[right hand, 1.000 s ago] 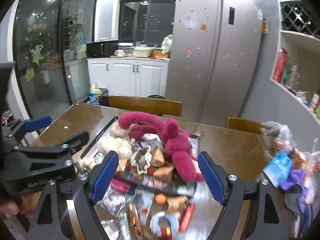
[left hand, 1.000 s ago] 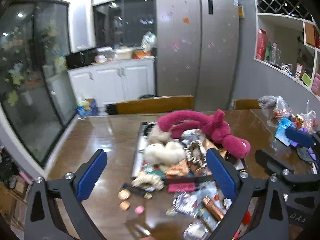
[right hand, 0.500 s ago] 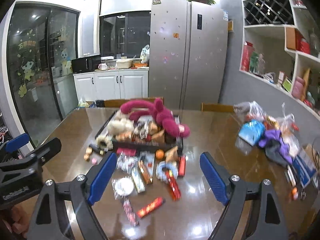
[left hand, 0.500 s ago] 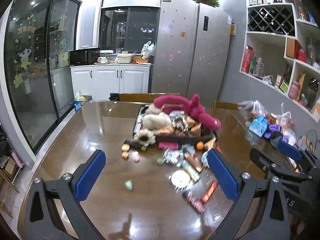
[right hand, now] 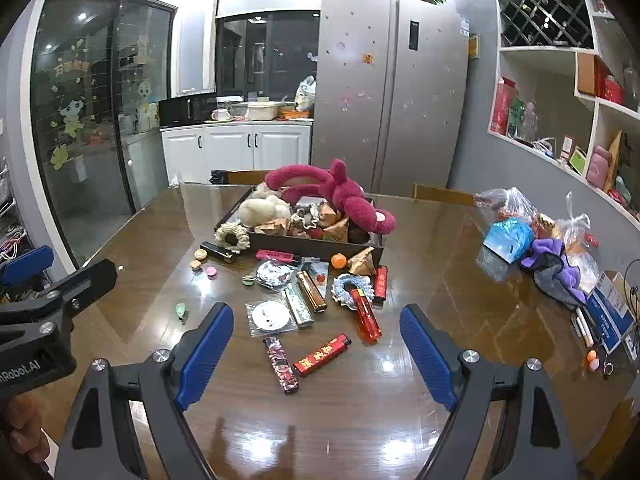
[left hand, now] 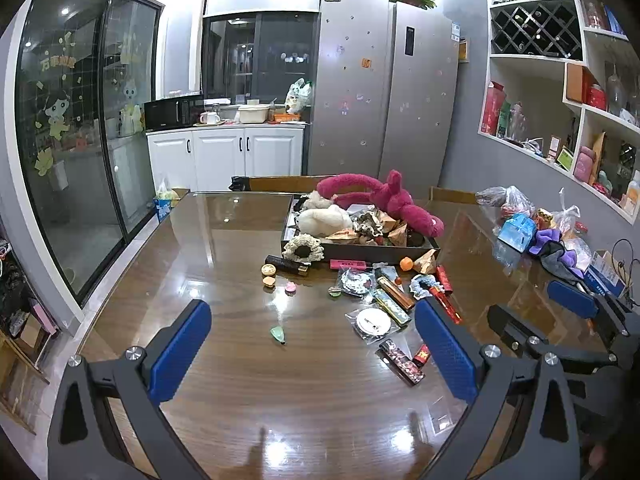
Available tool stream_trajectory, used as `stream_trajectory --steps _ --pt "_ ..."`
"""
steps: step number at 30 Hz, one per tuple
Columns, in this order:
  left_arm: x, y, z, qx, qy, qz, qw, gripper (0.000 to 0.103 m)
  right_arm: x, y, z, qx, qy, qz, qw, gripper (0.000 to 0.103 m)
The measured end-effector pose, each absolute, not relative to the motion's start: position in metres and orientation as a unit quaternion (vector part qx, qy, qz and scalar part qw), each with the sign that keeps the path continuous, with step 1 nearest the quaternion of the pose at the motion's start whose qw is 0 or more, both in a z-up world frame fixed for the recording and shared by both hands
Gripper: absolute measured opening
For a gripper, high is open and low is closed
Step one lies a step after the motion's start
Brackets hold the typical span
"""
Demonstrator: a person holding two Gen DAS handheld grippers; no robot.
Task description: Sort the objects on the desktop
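Observation:
A dark tray (left hand: 360, 254) (right hand: 304, 245) in the middle of the brown table holds a magenta plush toy (left hand: 384, 200) (right hand: 344, 196), a white plush (left hand: 324, 218) and paper bits. Many small items lie in front of it: red lighters (right hand: 322, 354), a patterned lighter (right hand: 280, 364), a round disc in a bag (right hand: 270, 316), an orange ball (right hand: 339, 260), small round pieces (left hand: 268, 276), a green bead (left hand: 277, 334). My left gripper (left hand: 312, 348) is open and empty above the near table. My right gripper (right hand: 314, 354) is open and empty, over the lighters.
Plastic bags, a blue packet (right hand: 508, 240) and a purple cloth (right hand: 556, 260) lie at the table's right side. A blue box (right hand: 612, 316) sits near the right edge. Chairs (left hand: 280, 184) stand behind the table, with cabinets and a fridge beyond.
Both grippers have pulled back and up from right over the tray to the near side of the table. Both stay open and empty.

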State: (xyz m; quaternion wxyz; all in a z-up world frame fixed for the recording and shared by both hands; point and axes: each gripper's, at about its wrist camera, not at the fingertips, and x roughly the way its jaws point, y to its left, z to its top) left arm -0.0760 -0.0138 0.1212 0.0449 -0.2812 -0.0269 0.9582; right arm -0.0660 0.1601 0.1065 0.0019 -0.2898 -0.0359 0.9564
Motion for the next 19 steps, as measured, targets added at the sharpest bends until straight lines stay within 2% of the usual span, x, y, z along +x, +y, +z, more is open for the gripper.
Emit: stream_trajectory --steps 19 --pt "-0.0819 -0.0052 0.1219 -0.278 -0.014 0.959 0.054 0.103 -0.0663 0.1596 0.1082 -0.29 -0.04 0.956 -0.001 0.088"
